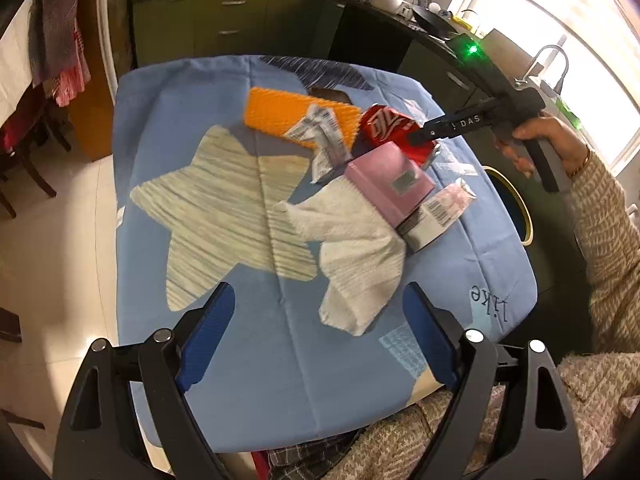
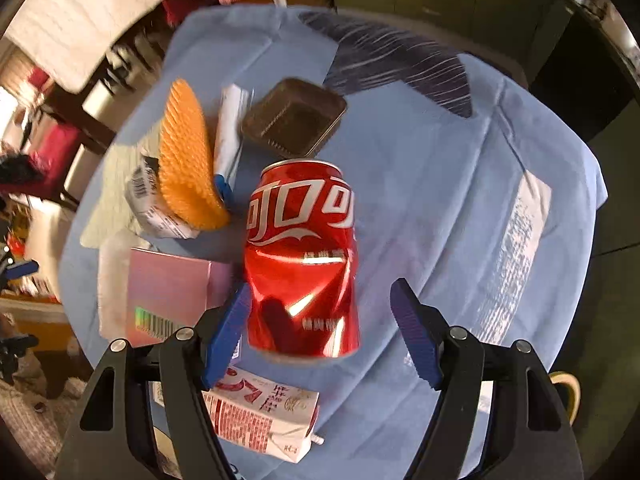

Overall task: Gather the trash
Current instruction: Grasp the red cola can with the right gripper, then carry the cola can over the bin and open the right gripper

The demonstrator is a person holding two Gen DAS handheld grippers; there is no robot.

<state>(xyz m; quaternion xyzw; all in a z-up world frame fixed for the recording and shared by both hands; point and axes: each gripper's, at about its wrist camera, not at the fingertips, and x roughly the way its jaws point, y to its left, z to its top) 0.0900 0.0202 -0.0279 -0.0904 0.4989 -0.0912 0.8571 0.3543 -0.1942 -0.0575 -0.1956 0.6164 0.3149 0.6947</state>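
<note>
A dented red cola can [image 2: 302, 258] lies on the blue tablecloth [image 2: 432, 208]. My right gripper [image 2: 320, 300] is open around its near end; the left pad touches the can, the right pad stands apart. The can also shows in the left wrist view [image 1: 394, 132] under the right gripper [image 1: 428, 140]. My left gripper [image 1: 318, 300] is open and empty above the near table, over a white cloth [image 1: 356, 252]. A pink box [image 1: 390, 184], a small carton [image 2: 264, 412], an orange textured pad [image 1: 298, 116] and crumpled labels [image 1: 324, 136] lie around the can.
A brown tray [image 2: 294, 118] sits beyond the can. A round bin with a yellow rim [image 1: 516, 204] stands at the table's right side. A paper strip [image 2: 512, 248] lies right of the can. Kitchen cabinets [image 1: 240, 20] stand behind the table.
</note>
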